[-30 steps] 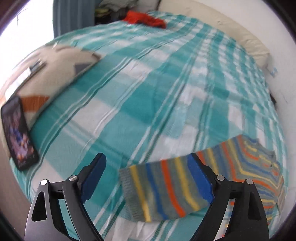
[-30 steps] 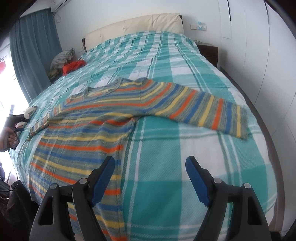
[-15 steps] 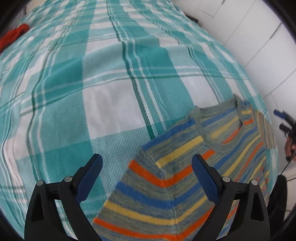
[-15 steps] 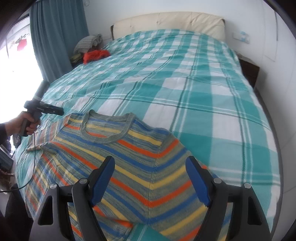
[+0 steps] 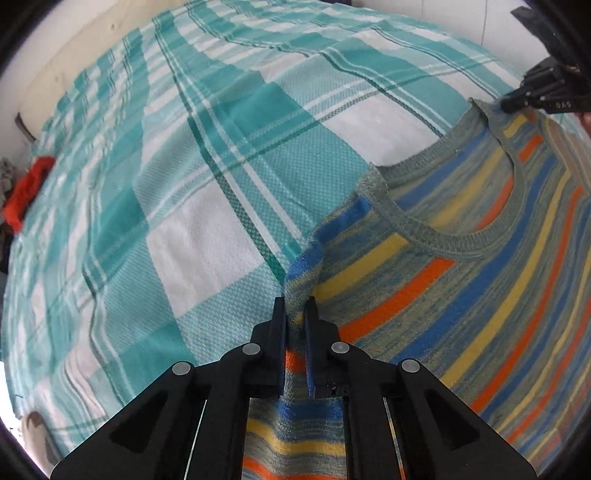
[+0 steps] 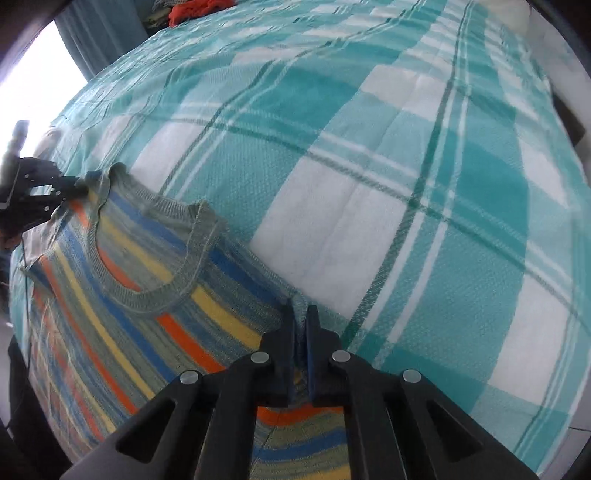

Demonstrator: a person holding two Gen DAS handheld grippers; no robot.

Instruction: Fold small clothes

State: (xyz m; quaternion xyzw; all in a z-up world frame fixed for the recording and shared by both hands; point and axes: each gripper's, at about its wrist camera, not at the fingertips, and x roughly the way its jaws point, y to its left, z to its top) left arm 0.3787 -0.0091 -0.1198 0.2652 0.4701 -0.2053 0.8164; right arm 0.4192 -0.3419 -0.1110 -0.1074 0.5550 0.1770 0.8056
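A small striped sweater [image 5: 461, 288] in blue, yellow, orange and grey lies on a teal-and-white plaid bedspread [image 5: 207, 236], neck opening up. My left gripper [image 5: 295, 306] is shut on the sweater's left shoulder edge. In the right wrist view the same sweater [image 6: 147, 295] fills the lower left, and my right gripper [image 6: 301, 314] is shut on its right shoulder edge. Each gripper also shows far off in the other's view, the right one at the top right [image 5: 539, 96] and the left one at the left edge [image 6: 40, 192].
The plaid bedspread [image 6: 406, 184] stretches away beyond the sweater. A red garment lies at the far edge of the bed [image 5: 26, 192], also seen in the right wrist view [image 6: 195, 7]. A teal curtain [image 6: 99, 40] and a bright window are at the upper left.
Both grippers were open above the sweater; now both have come down to the shoulders and shut on the fabric edges.
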